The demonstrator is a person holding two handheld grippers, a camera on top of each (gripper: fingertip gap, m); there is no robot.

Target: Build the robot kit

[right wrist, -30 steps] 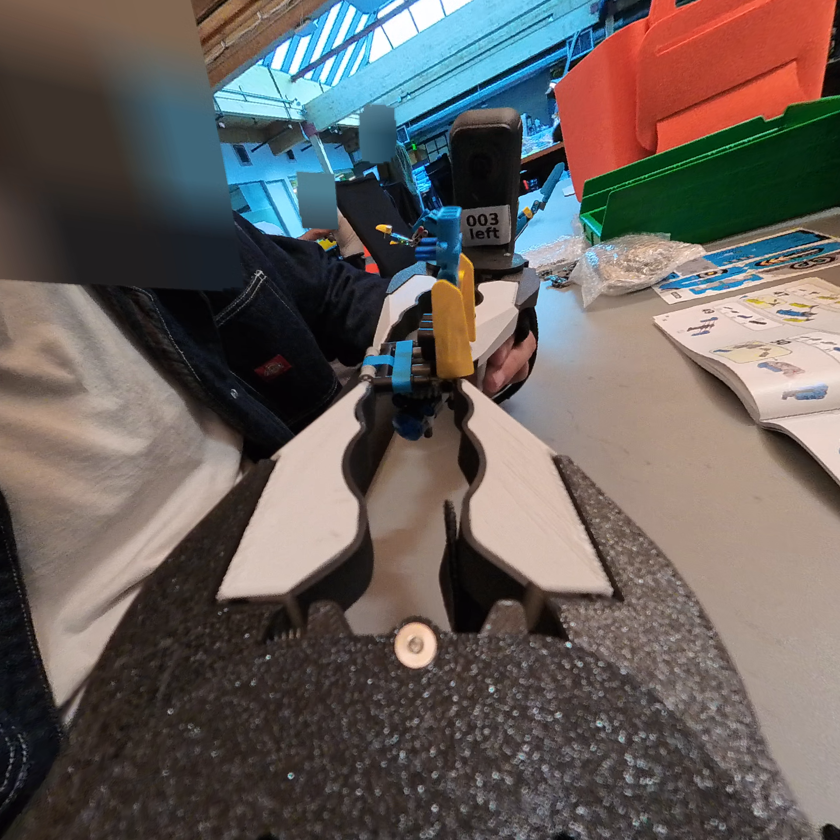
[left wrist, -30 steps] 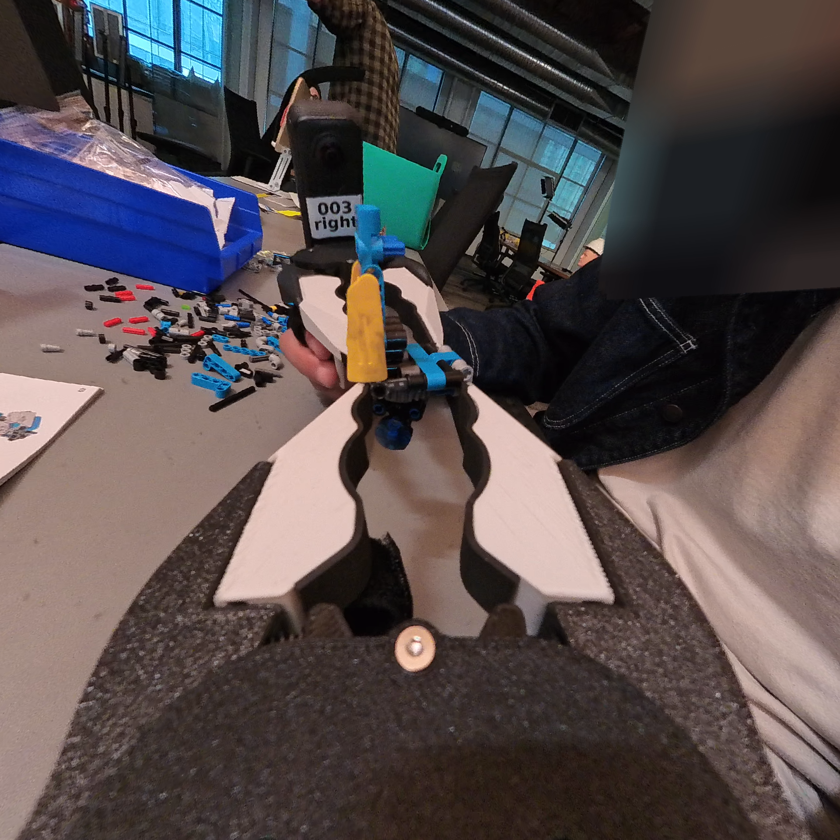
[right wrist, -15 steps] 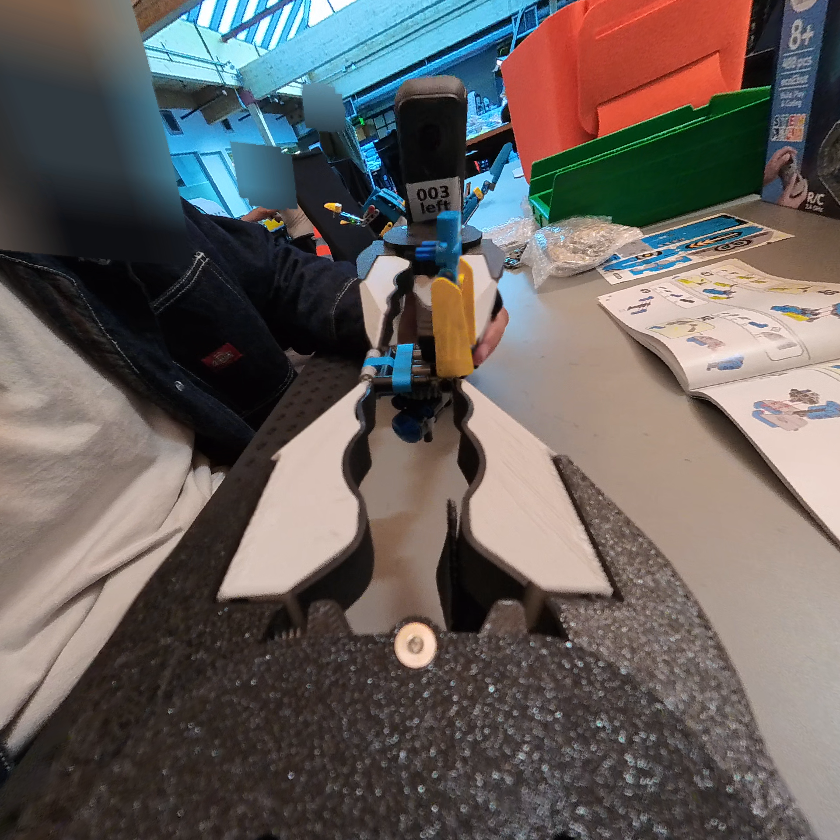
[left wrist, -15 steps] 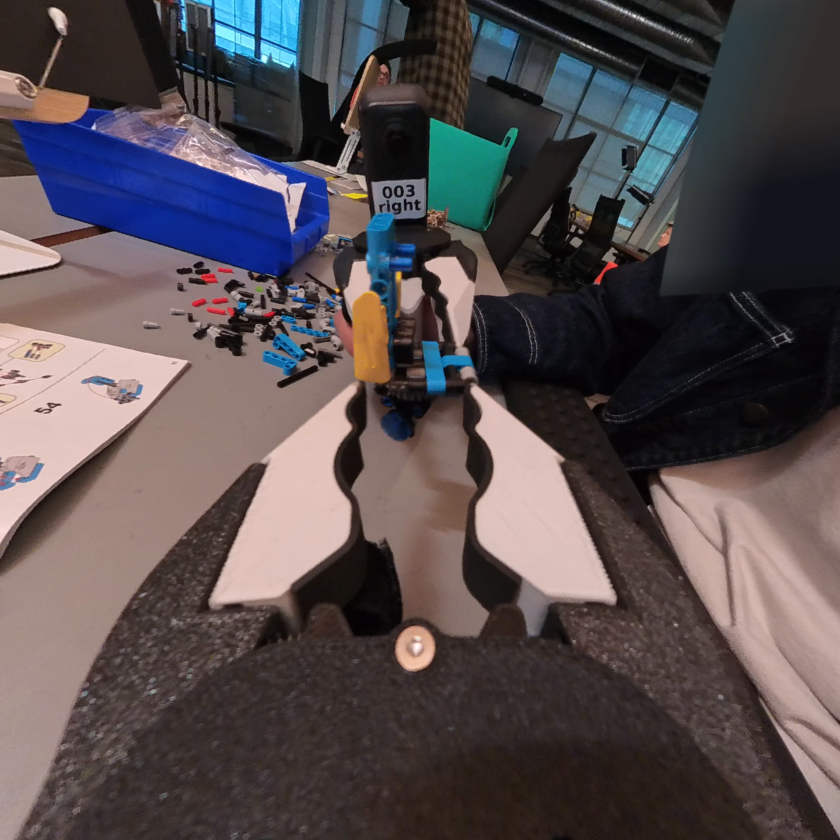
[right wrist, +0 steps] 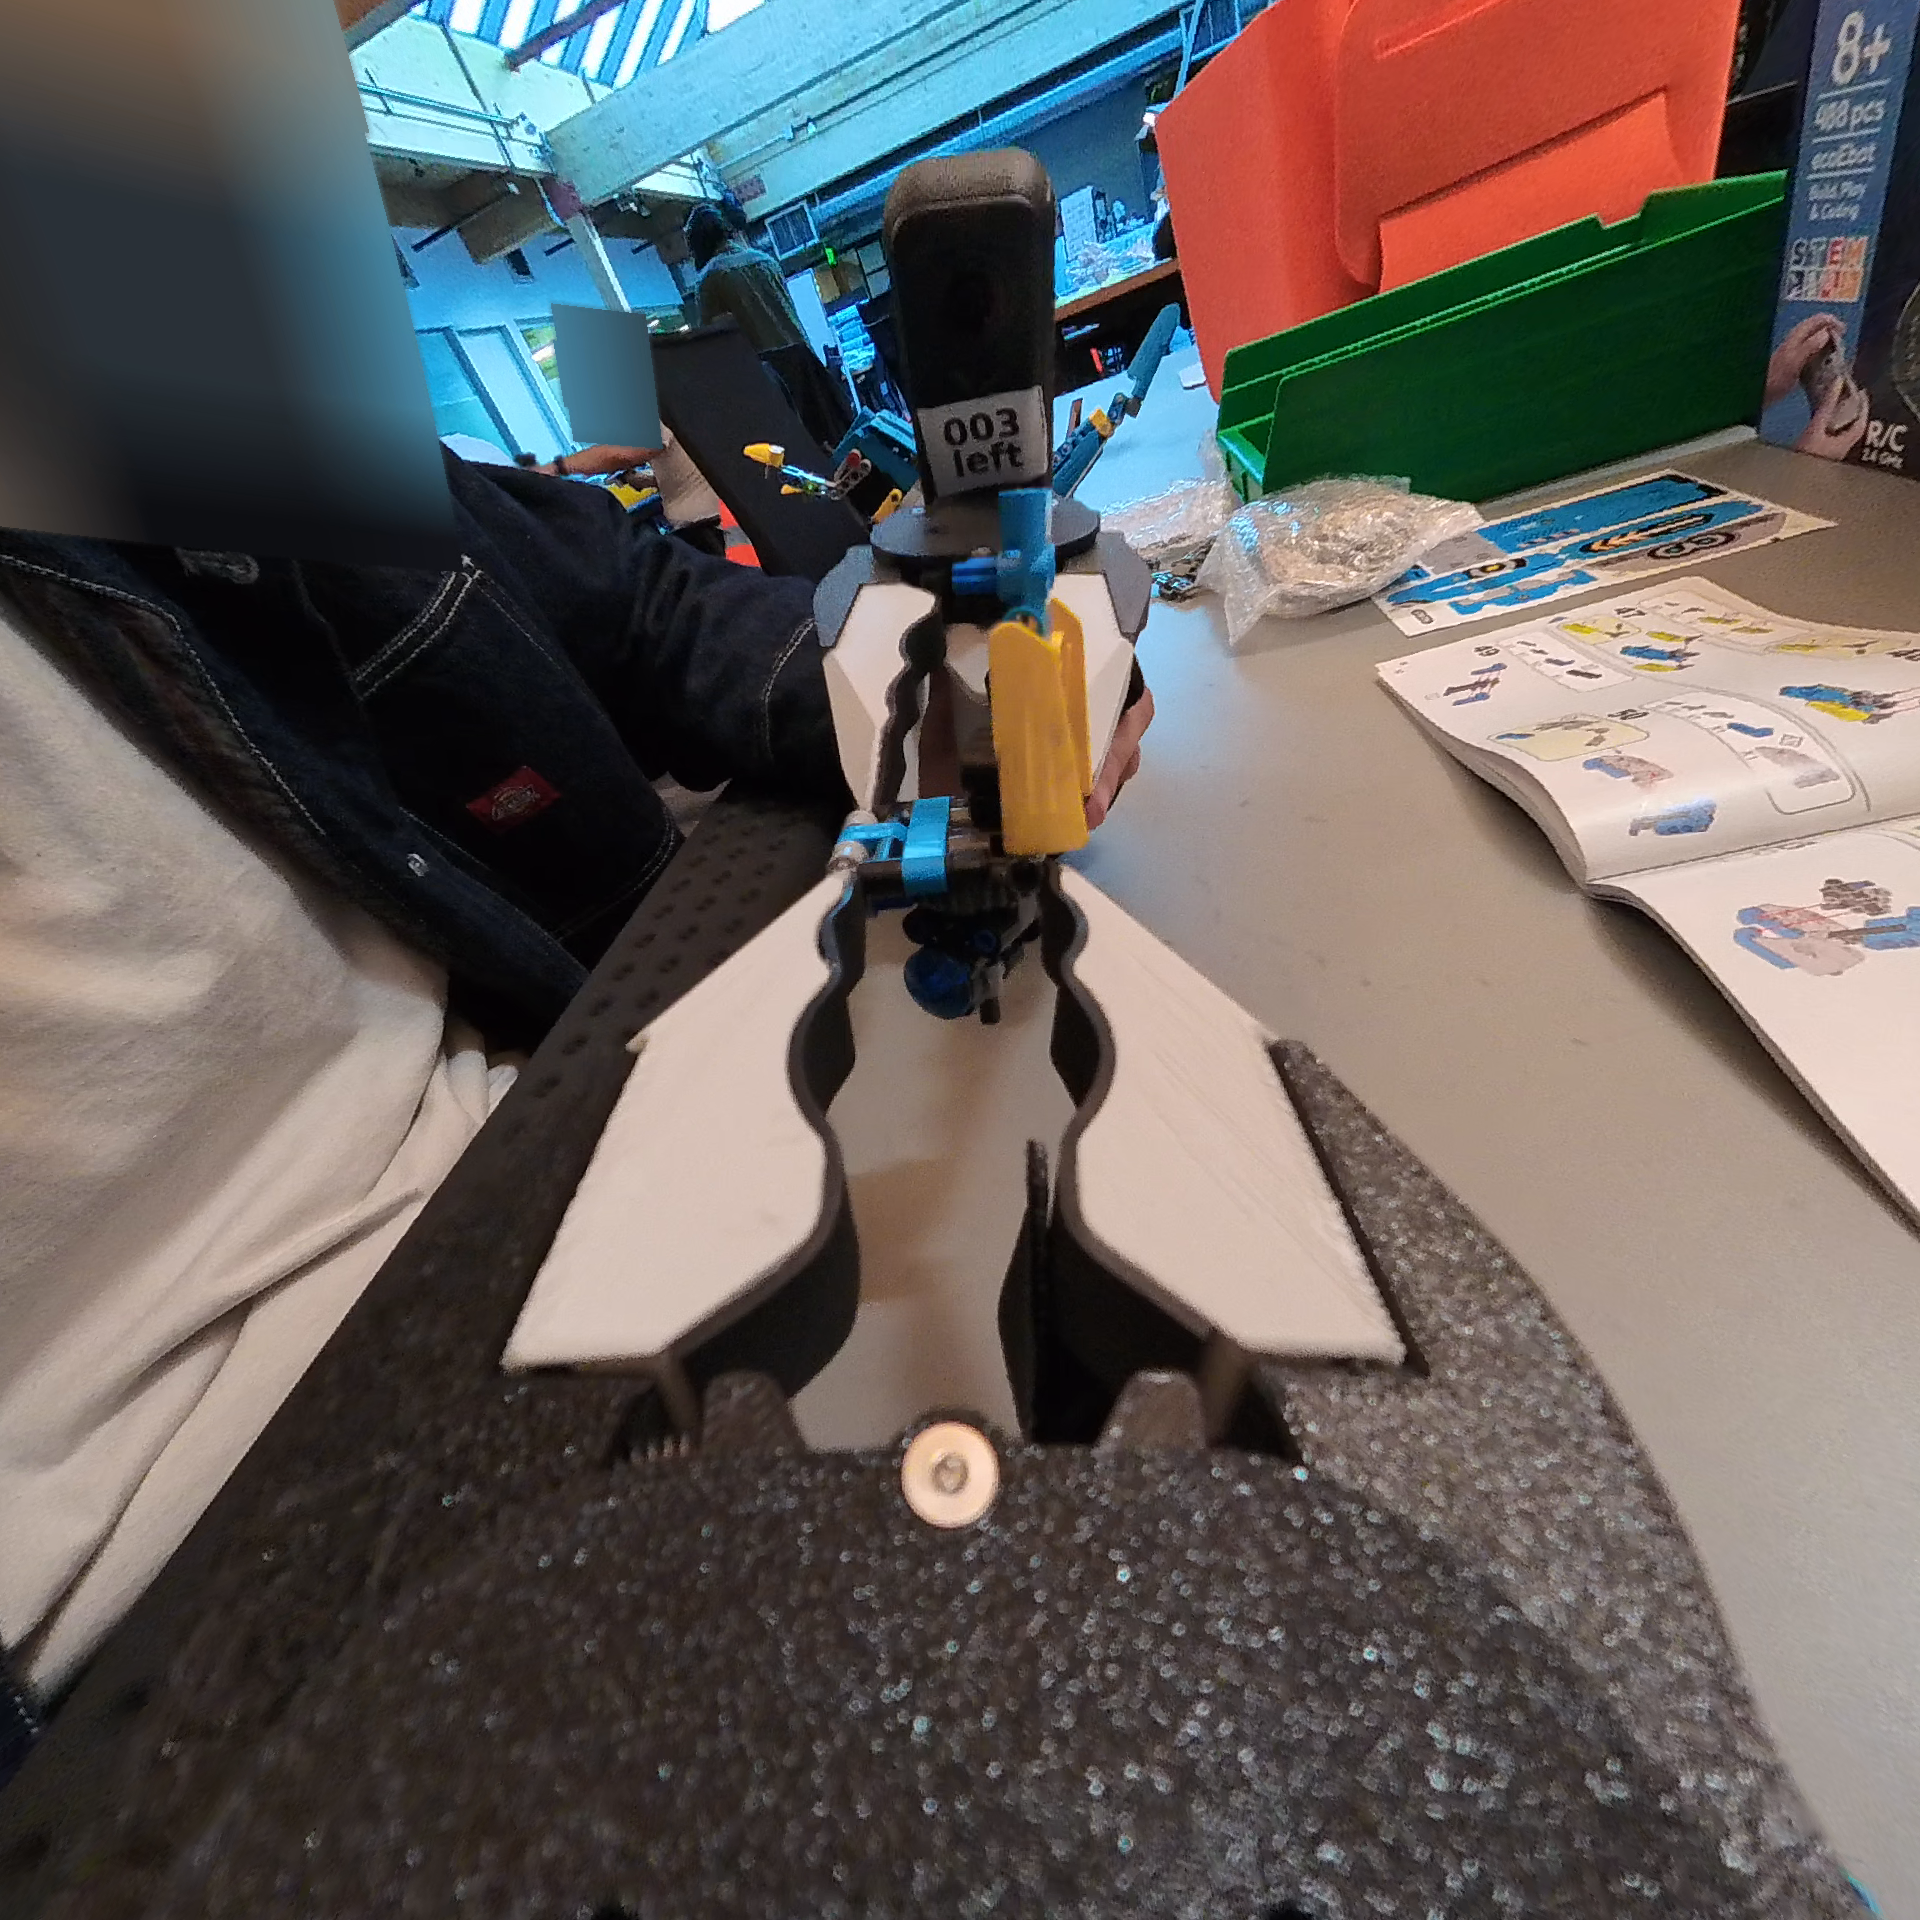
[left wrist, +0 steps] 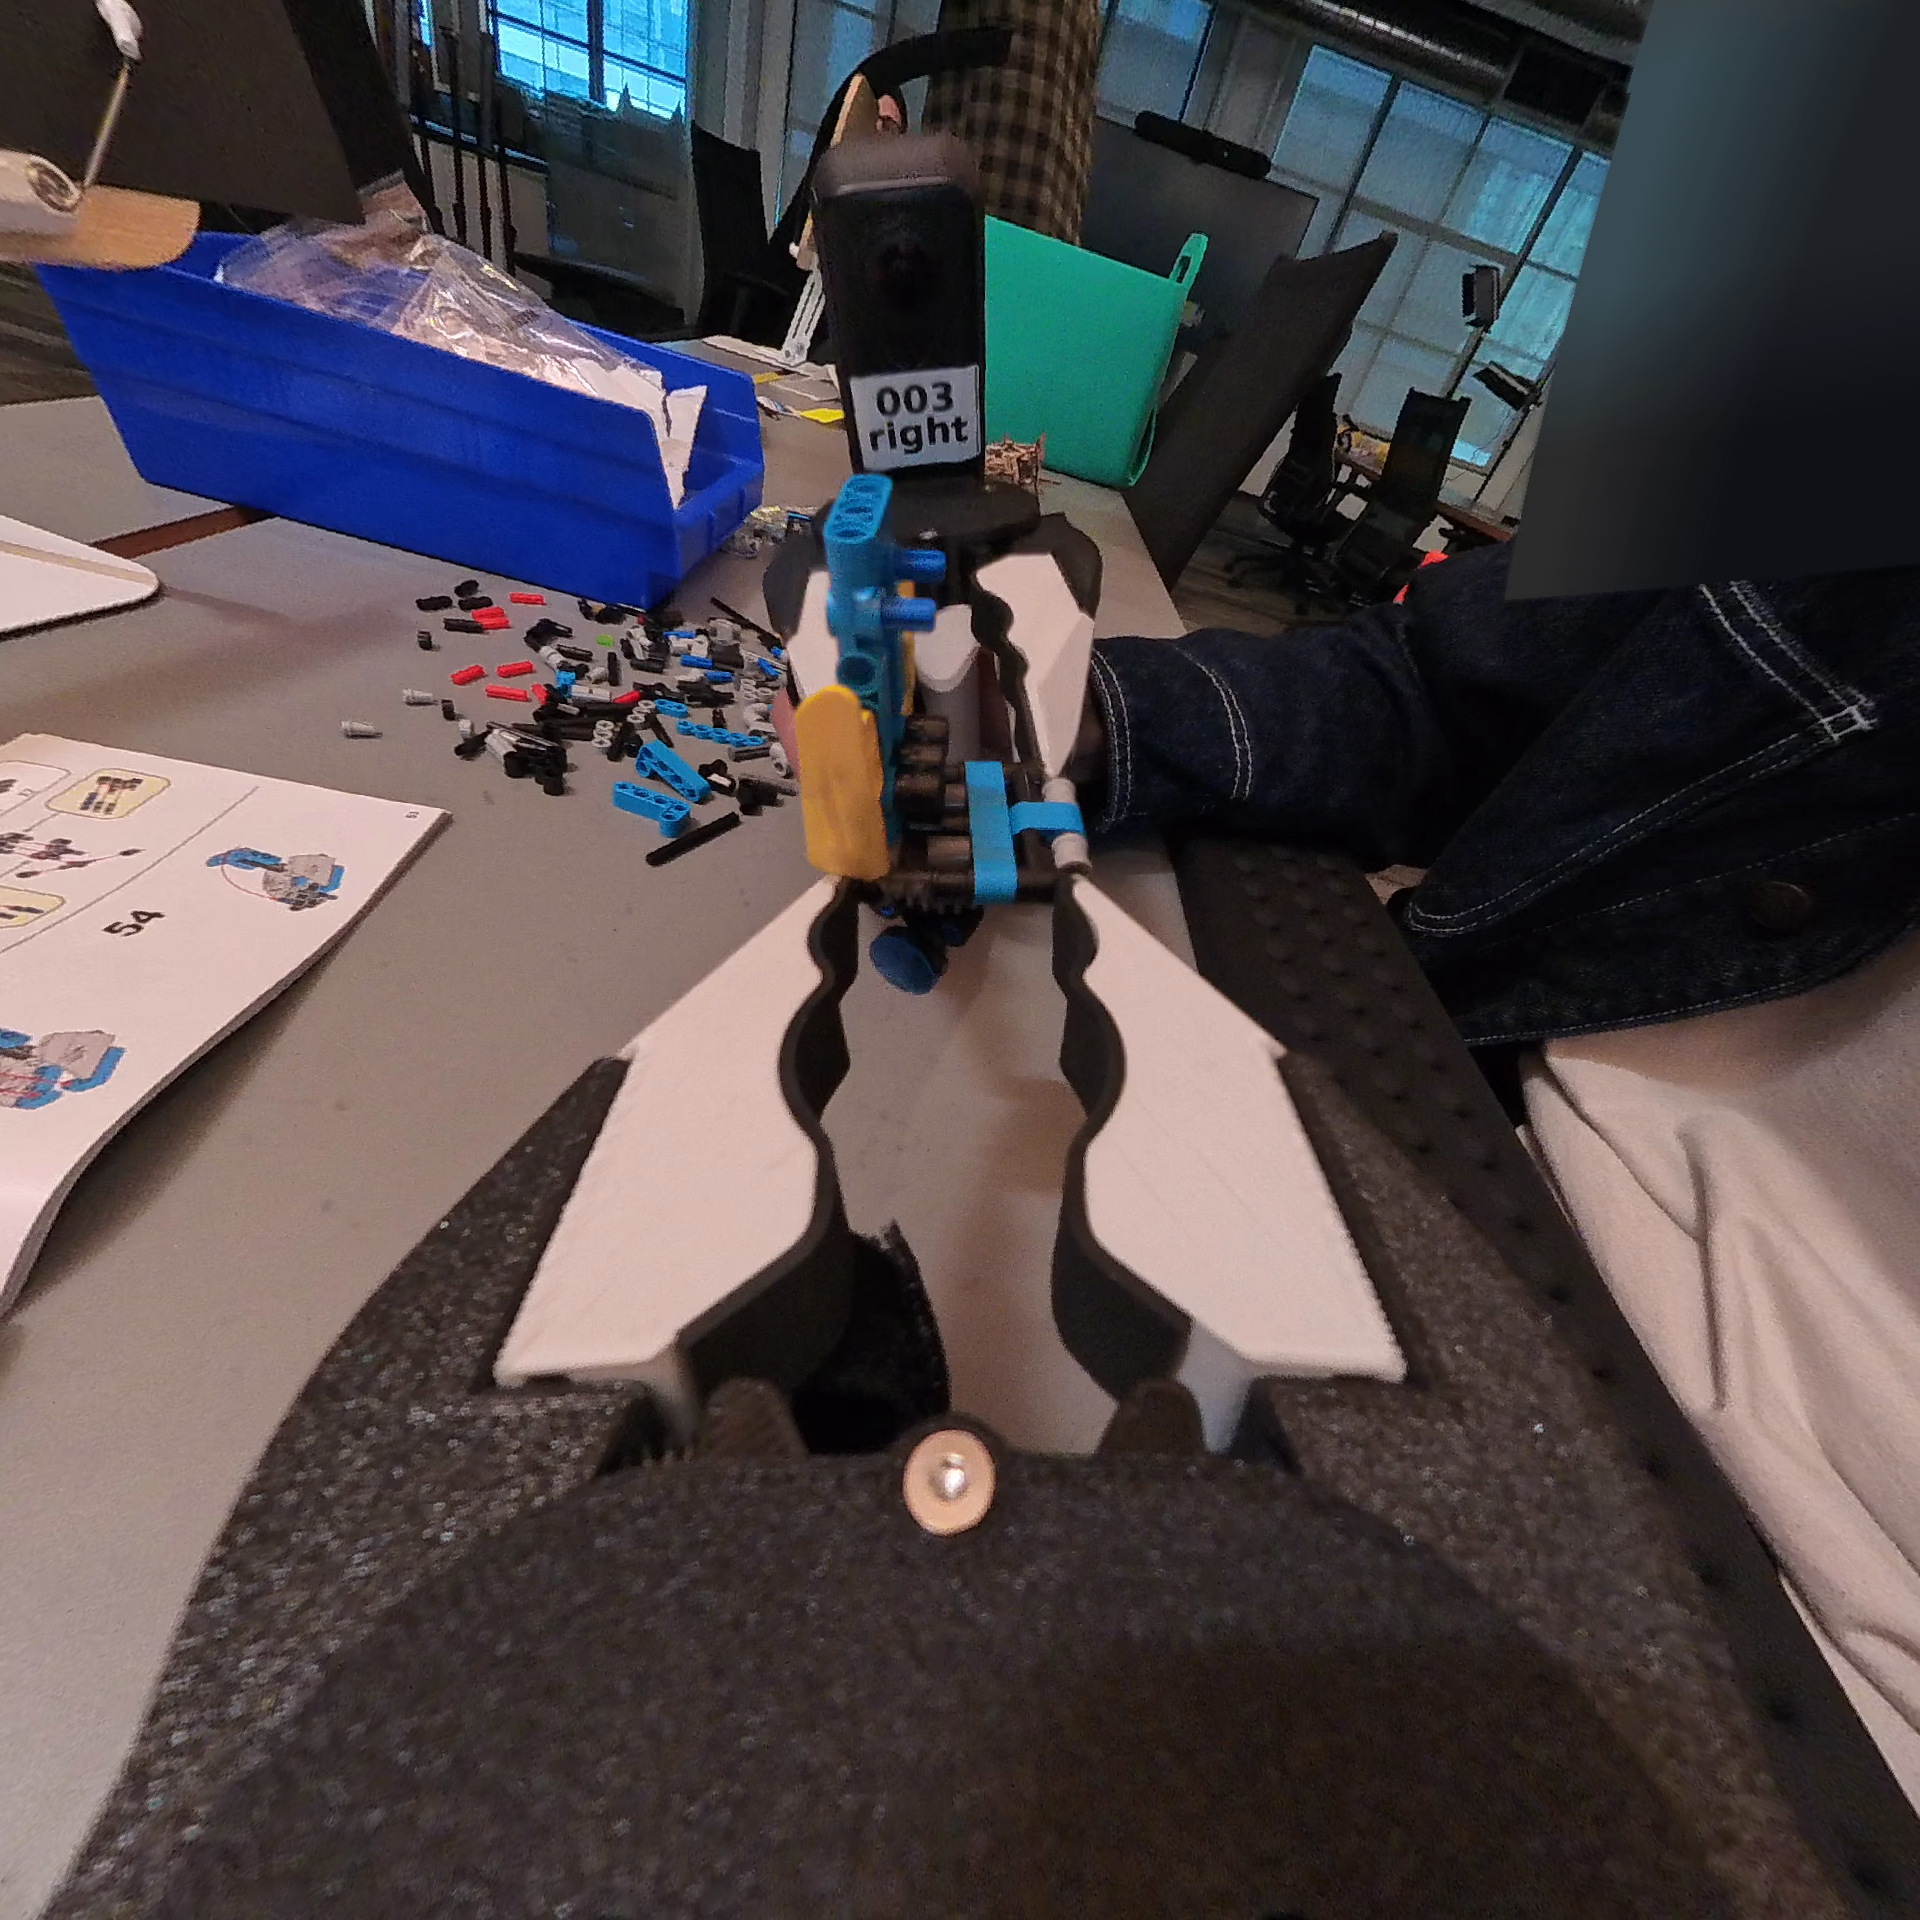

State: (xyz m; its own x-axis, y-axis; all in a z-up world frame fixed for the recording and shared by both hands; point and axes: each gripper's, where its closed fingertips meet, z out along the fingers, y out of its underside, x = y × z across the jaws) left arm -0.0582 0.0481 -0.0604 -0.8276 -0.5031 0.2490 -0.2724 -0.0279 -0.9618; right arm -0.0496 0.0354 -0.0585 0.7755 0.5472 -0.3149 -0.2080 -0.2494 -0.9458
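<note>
a: right, starting wide: grey table [left wrist: 416, 1091] underneath everything, with a perforated black mat [left wrist: 1351, 997] along its near edge by the person's denim sleeve [left wrist: 1351, 727].

b: yep, and a blue bin [left wrist: 395, 436] stuffed with clear plastic bags at the far left, teal bin [left wrist: 1070, 353] behind it. over in the right wrist view, an orange bin [right wrist: 1455, 177] stacked behind a green bin [right wrist: 1507, 395], plus a printed box [right wrist: 1849, 229] at the edge.

a: open instruction booklet [left wrist: 156, 914] lying flat on the left side, another booklet [right wrist: 1662, 748] spread open on the right side, crinkled plastic bag [right wrist: 1330, 551] just beyond it.

b: now the action. left gripper [left wrist: 945, 894] closed onto the near end of a small brick assembly [left wrist: 935, 810], tips pinching its dark base.

a: and right gripper [right wrist: 945, 894] clamped on the opposite end of that same assembly [right wrist: 966, 831], head to head with the other tool. held up off the table between both sets of tips.

b: yellow panel [left wrist: 842, 790] standing upright on one side, light-blue beam [left wrist: 862, 592] poking up above it, round blue piece [left wrist: 904, 956] hanging beneath.

a: finally, scattered loose pieces [left wrist: 623, 707], black, red, blue and grey, near the blue bin, well apart from the grip.
</note>
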